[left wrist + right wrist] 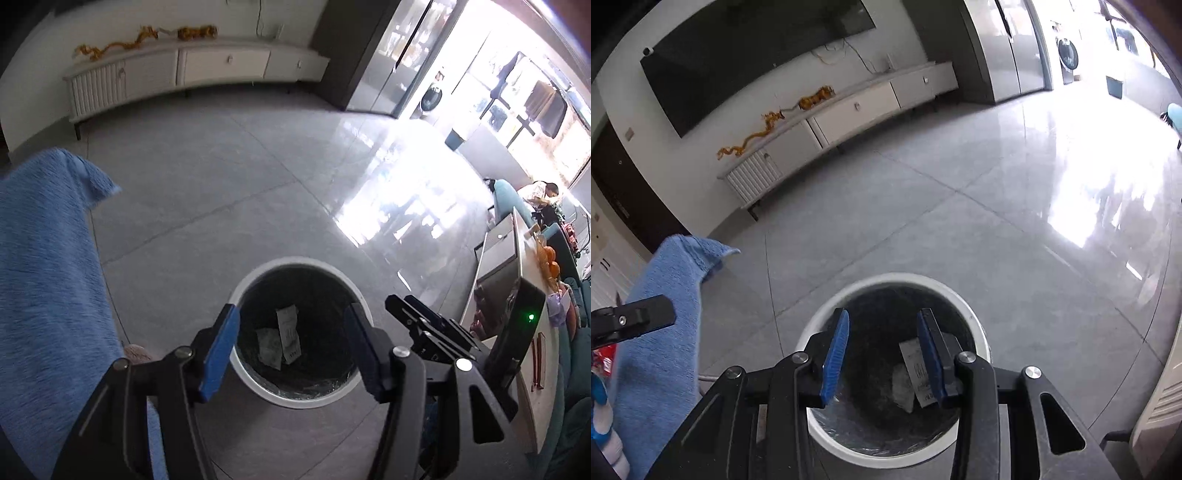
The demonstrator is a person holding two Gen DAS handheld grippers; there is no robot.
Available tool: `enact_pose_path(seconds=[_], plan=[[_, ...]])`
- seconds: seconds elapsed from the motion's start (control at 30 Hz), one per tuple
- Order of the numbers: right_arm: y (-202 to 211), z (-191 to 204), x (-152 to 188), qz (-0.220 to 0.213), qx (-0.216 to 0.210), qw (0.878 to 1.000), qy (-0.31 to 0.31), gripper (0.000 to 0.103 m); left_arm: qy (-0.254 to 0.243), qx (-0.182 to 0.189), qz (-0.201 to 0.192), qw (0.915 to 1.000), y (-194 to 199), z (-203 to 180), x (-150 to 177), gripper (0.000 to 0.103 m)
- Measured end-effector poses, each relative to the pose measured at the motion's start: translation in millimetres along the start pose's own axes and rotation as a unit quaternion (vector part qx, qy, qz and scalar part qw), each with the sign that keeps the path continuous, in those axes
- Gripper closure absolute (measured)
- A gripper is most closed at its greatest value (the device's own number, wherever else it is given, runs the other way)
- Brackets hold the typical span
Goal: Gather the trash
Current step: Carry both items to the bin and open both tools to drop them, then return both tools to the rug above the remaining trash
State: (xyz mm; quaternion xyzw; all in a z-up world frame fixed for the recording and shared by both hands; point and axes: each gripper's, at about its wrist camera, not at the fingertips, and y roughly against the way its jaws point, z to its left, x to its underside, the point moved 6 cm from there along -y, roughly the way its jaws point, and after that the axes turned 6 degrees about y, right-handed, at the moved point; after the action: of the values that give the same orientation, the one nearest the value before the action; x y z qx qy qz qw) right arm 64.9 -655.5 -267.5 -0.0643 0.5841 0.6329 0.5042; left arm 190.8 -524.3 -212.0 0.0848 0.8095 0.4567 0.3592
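Closest to me, both tools hang over the bin with nothing between their blue pads. The left tool (291,350) has its fingers spread wide apart, and the right tool (882,354) is spread too, a little less so. Neither carries anything.

Right under them stands the trash bin (242,291), a round white-rimmed can lined with a dark bag, sitting on the grey tiled floor (207,177). Down at its bottom lie two scraps of paper: a printed receipt (288,336) and a crumpled wrapper (269,347) touching it on its left. That is all I can make out in there; the rest of the liner looks bare.

So I would say the drop is done for these pieces, and with both tools empty the next thing is to go and fetch more, if more remains. From here I cannot tell how much trash is left in the room.

Just beside the bin, on the left, a blue towel (48,266) hangs down. To the right, a pale surface (532,413) carries some oranges (548,258) and other clutter too small to name.

Farther off, a long white cabinet (849,110) runs along the wall, with a dark television (750,55) above it.
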Motion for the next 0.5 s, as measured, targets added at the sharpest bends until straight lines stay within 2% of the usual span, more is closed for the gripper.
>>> enact_pose_path(seconds=[0.17, 0.27, 0.5], plan=[[54, 38, -27, -0.056, -0.013, 0.998, 0.027, 0.061, -0.017, -0.013, -0.093, 0.9954, 79, 6, -4, 0.045], [92, 71, -44, -0.092, -0.026, 0.994, 0.054, 0.059, -0.03, -0.027, -0.131, 0.9906, 126, 12, -1, 0.045], [174, 168, -65, -0.164, -0.079, 0.975, 0.129, 0.052, -0.031, -0.061, -0.21, 0.9753, 237, 44, 24, 0.042]])
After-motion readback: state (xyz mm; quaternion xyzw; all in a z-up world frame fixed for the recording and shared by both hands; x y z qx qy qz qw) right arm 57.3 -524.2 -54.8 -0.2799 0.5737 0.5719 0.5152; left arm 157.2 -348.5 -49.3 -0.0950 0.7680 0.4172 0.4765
